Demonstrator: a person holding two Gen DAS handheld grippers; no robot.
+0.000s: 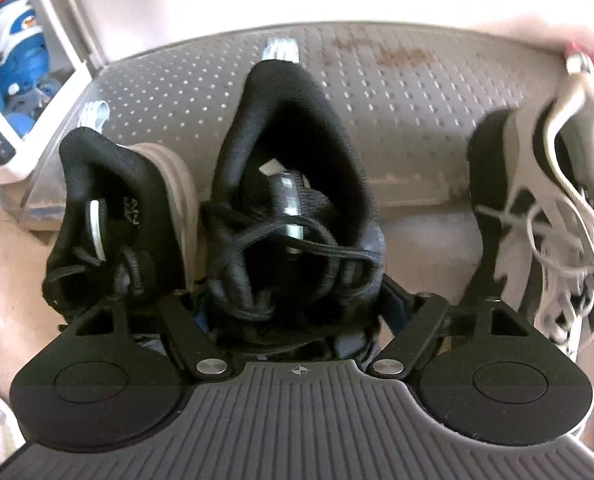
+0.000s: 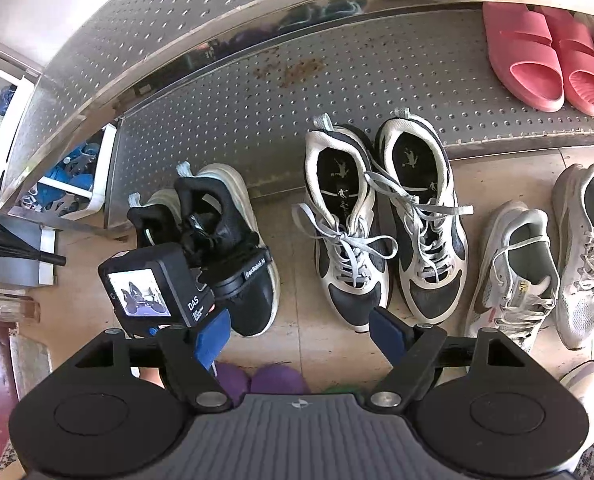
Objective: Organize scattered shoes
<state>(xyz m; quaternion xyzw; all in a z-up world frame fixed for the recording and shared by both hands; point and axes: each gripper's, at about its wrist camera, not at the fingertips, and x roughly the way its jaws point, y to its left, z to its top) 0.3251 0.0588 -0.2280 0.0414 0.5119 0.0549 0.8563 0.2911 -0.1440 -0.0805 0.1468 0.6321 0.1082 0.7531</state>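
The left hand-held gripper (image 2: 233,276) straddles the black sneaker (image 1: 293,216) at frame centre, jaws released, needing to clear it, while the right hand-held gripper (image 2: 297,340) hangs open, empty.

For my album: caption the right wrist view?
Open right gripper above paired sneakers; left gripper at black shoes.
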